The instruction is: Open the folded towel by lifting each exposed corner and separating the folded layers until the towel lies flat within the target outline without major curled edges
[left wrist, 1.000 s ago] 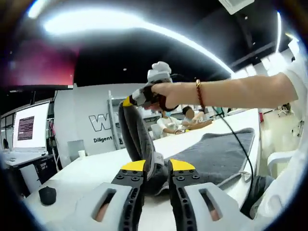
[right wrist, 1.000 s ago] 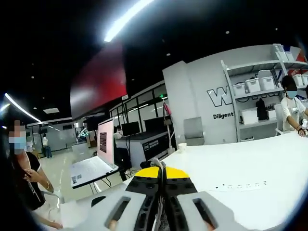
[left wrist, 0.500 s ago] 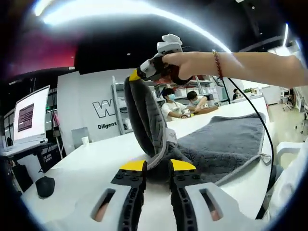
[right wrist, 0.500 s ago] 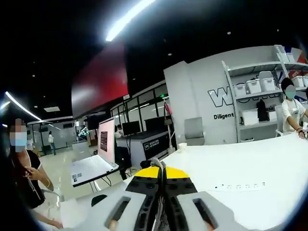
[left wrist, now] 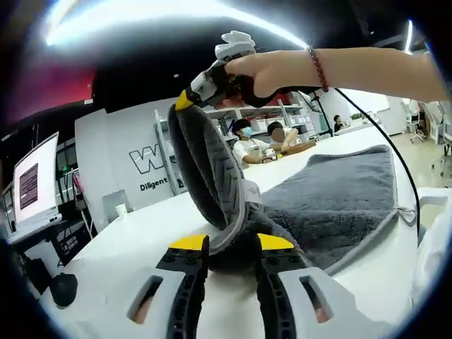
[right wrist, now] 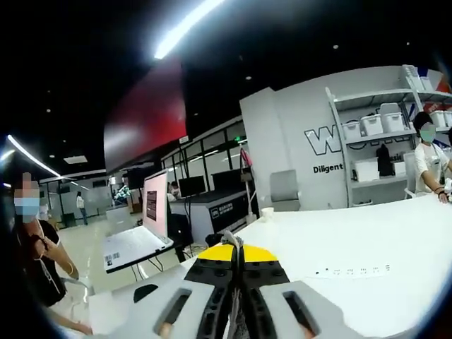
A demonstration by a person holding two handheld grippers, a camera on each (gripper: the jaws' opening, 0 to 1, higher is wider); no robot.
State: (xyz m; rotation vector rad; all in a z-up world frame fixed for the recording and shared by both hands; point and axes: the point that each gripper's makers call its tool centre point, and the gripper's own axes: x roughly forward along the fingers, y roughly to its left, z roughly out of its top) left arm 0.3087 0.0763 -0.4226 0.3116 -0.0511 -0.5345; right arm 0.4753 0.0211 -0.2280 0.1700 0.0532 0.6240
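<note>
In the left gripper view the grey towel lies spread on the white table from the centre out toward 3 o'clock, while one corner is pulled up into a tall curved flap rising toward 11 o'clock. That flap stands between the camera and the shelving behind it, hiding part of the wall lettering. At its top the right gripper comes in from the right, held by a hand wearing a beaded bracelet, its yellow-tipped jaws pressed on the towel's raised corner. The left gripper rises from 6 o'clock with its jaws spread apart, the fold at the base of the flap lying between and just beyond the tips; whether they touch the cloth cannot be told. A black cable runs from the hand down across the towel toward 4 o'clock. A dark computer mouse sits on the table at 8 o'clock, a monitor stands at 9 o'clock, and seated people work at the table's far end. In the right gripper view the jaws of the right gripper are closed together with a thin sliver of towel edge nipped between them, and beyond lie a power strip, a laptop on a side desk, and a standing person at 8 o'clock.
</note>
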